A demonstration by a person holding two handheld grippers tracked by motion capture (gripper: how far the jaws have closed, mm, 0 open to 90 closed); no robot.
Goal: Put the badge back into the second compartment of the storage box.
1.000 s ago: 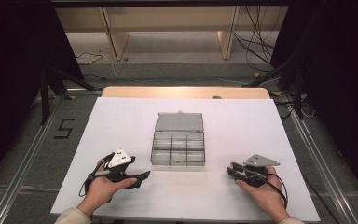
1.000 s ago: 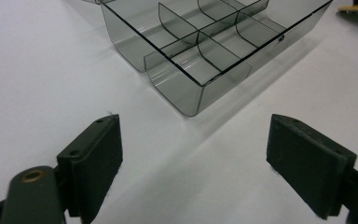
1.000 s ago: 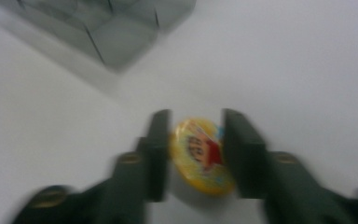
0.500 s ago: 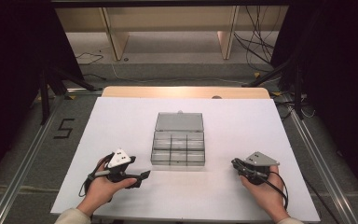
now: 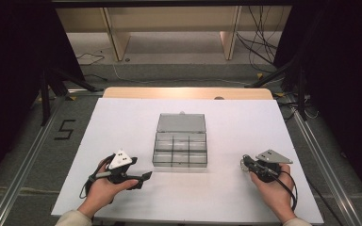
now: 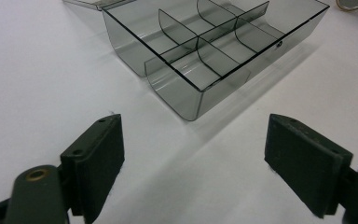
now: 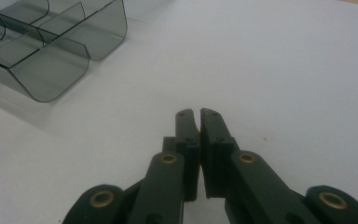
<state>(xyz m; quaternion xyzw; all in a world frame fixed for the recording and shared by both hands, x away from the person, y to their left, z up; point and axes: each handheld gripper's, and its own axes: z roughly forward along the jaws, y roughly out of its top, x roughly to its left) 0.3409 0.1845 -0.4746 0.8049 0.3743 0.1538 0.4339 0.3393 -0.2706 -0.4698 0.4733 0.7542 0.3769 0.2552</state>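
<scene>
A clear grey plastic compartment box [image 5: 180, 151] stands in the middle of the white table top [image 5: 122, 122], its lid [image 5: 181, 123] laid open flat behind it. All its compartments look empty. My left gripper [image 5: 143, 179] rests low at the front left and points at the box's near left corner [image 6: 193, 100]. It [image 6: 193, 130] is wide open with bare table between the jaws. My right gripper [image 5: 243, 162] is at the front right, shut, a hand's width right of the box [image 7: 51, 51]. Its jaws [image 7: 199, 112] meet just above the table, with a faint yellowish edge between the pads.
A wooden strip [image 5: 188, 92] runs along the table's far edge with a small dark mark [image 5: 219, 98] on it. Cables [image 5: 259, 47] and a wooden frame stand on the floor beyond. A round brass-coloured rim [image 6: 354, 3] peeks in past the box.
My right gripper has shifted a little to the right, away from the box, staying shut. The left gripper and the box have not moved.
</scene>
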